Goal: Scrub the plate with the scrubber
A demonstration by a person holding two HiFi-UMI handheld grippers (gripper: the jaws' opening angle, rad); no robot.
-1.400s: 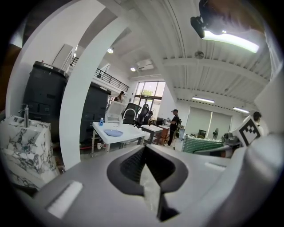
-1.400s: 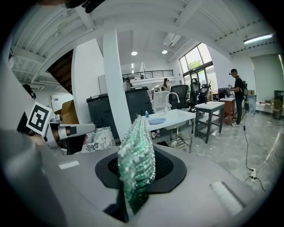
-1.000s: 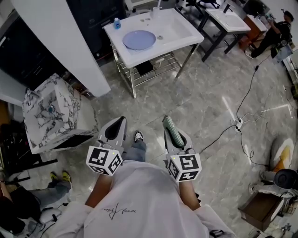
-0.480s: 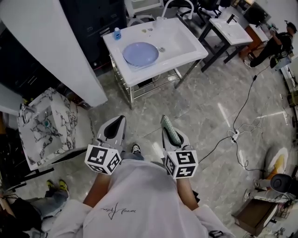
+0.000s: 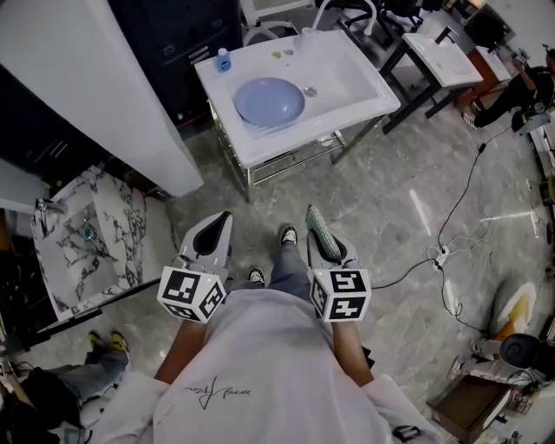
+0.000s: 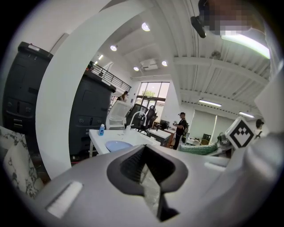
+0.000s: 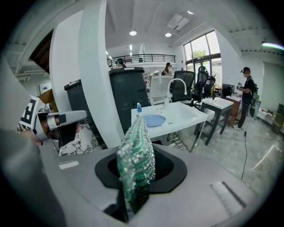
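Note:
A pale blue plate (image 5: 269, 101) lies in the basin of a white sink stand (image 5: 364, 87) far ahead of me; it also shows small in the left gripper view (image 6: 118, 145) and the right gripper view (image 7: 154, 120). My right gripper (image 5: 323, 241) is held at waist height, shut on a green scrubber (image 5: 319, 231) that sticks up between its jaws (image 7: 135, 159). My left gripper (image 5: 218, 232) hangs beside it at the same height, shut with nothing in it (image 6: 144, 155). Both are well short of the sink.
A small blue bottle (image 5: 224, 59) and a curved faucet (image 5: 323, 12) stand at the sink's back. A white pillar (image 5: 104, 87) and a marble-patterned basin (image 5: 87, 230) are to the left. Cables (image 5: 451, 247) trail over the floor at right, near another table (image 5: 447, 56).
The sink and plate have drawn a little closer as the person steps forward. Both grippers keep their pose, the scrubber still held.

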